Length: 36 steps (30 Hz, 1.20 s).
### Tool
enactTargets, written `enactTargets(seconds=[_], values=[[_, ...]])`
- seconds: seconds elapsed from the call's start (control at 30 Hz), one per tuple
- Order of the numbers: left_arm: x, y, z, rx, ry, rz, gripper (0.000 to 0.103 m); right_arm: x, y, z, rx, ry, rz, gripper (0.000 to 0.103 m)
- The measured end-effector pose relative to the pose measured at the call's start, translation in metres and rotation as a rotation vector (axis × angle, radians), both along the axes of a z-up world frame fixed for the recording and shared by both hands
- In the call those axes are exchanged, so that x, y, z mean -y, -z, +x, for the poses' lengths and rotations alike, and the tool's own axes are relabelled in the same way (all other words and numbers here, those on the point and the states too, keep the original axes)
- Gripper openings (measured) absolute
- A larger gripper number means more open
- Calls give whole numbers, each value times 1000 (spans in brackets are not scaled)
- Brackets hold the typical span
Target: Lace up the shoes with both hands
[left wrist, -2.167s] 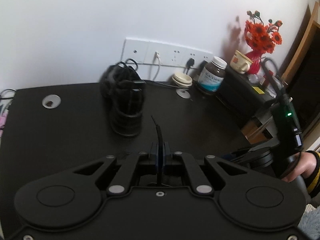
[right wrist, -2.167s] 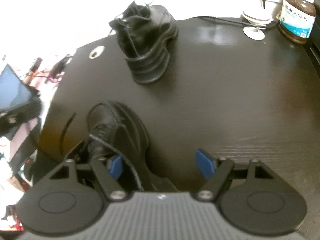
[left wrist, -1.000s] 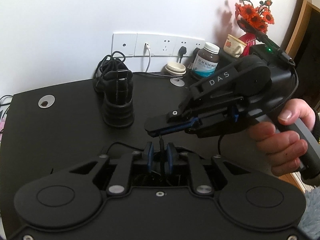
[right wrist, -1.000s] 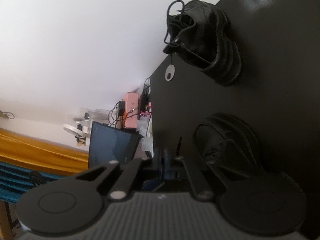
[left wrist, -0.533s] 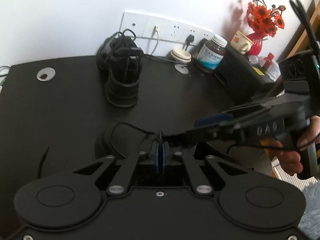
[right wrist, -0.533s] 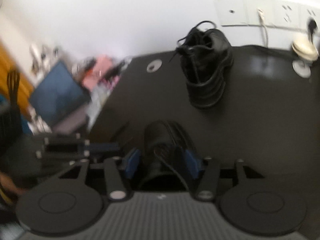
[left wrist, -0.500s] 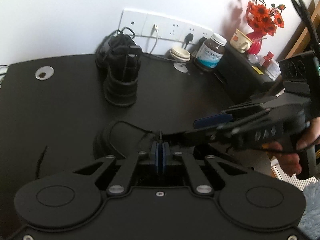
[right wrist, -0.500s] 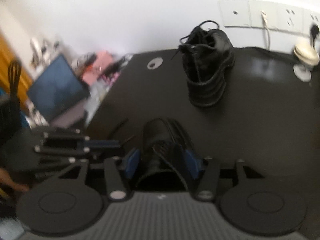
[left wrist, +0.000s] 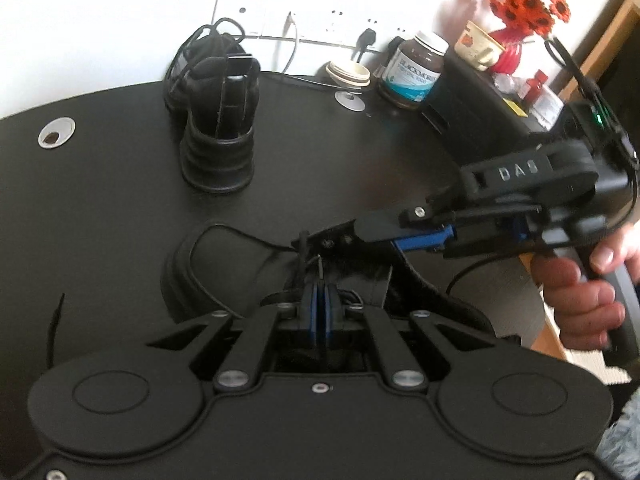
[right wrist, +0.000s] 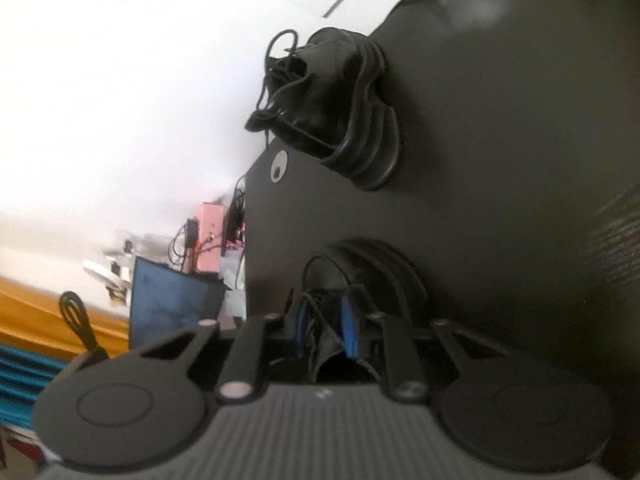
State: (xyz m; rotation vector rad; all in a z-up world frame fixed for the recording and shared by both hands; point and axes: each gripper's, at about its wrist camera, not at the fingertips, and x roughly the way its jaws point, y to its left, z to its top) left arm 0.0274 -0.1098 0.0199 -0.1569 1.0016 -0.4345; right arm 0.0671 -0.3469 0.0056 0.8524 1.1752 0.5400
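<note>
While the left gripper [left wrist: 320,300] keeps its blue pads pressed together on the thin black lace [left wrist: 319,270] just above the near shoe [left wrist: 208,264], the right gripper [right wrist: 324,330] has swung back in from the side and now reaches over that shoe's lacing. Half a second ago its jaws straddled the shoe fairly wide; now they stand narrow and are closing, with lace strands and the shoe's tongue between them, though contact cannot be made out. That suggests the lace end is about to be taken over or drawn through an eyelet. Farther back on the dark table [left wrist: 100,200], the second shoe [left wrist: 218,120] sits untouched, its laces loose, near the wall sockets [left wrist: 296,24].
</note>
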Motion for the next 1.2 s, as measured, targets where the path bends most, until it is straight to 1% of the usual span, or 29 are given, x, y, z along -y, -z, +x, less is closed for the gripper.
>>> enactTargets(seconds=[0.2, 0.47, 0.57, 0.73, 0.8, 1.0, 1.2], values=[[4, -9, 9, 15, 35, 24, 3, 1, 3, 0, -23, 12, 30, 18], [13, -7, 13, 4, 79, 50, 3, 4, 9, 2, -61, 42, 65, 18], [15, -7, 13, 10, 94, 60, 3, 6, 14, 2, -94, 67, 97, 18], [19, -5, 10, 25, 117, 80, 3, 13, 26, 2, -176, 125, 174, 18], [18, -4, 10, 17, 113, 71, 3, 13, 27, 1, -186, 134, 184, 18], [10, 2, 18, -40, 101, 5, 3, 13, 28, 1, -196, 144, 187, 18], [2, 9, 24, -89, 78, -60, 3, 16, 33, -1, -225, 173, 216, 18]])
